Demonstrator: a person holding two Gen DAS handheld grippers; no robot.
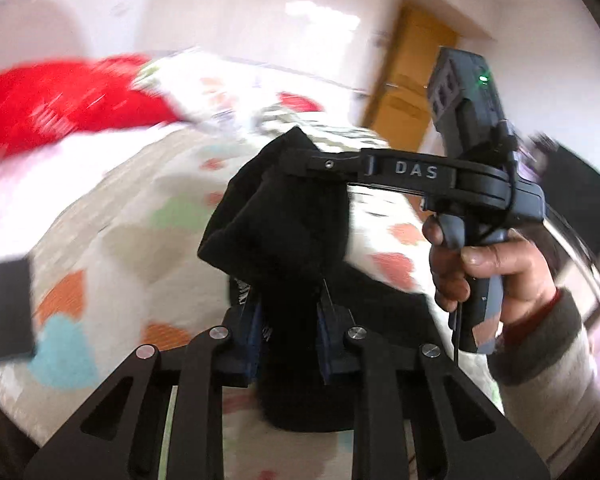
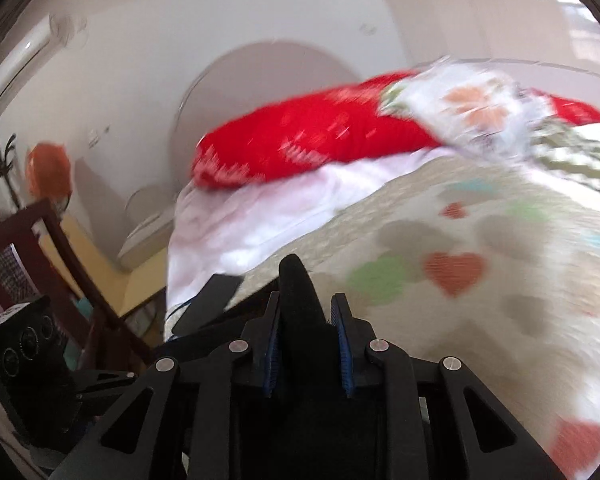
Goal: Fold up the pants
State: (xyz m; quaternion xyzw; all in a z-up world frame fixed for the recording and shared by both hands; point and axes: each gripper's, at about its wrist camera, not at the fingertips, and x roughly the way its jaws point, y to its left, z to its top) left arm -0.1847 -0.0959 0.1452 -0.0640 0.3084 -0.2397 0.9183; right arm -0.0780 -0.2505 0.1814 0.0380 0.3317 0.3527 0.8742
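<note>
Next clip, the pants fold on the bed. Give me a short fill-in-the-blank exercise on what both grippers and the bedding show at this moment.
1. Both the left gripper and the right gripper are shut on the ____ pants.
2. The bedspread is printed with coloured ____.
3. The pillow at the head of the bed is ____.
4. The right hand shows in the ____ wrist view.

Missing words: black; hearts; red; left
</note>
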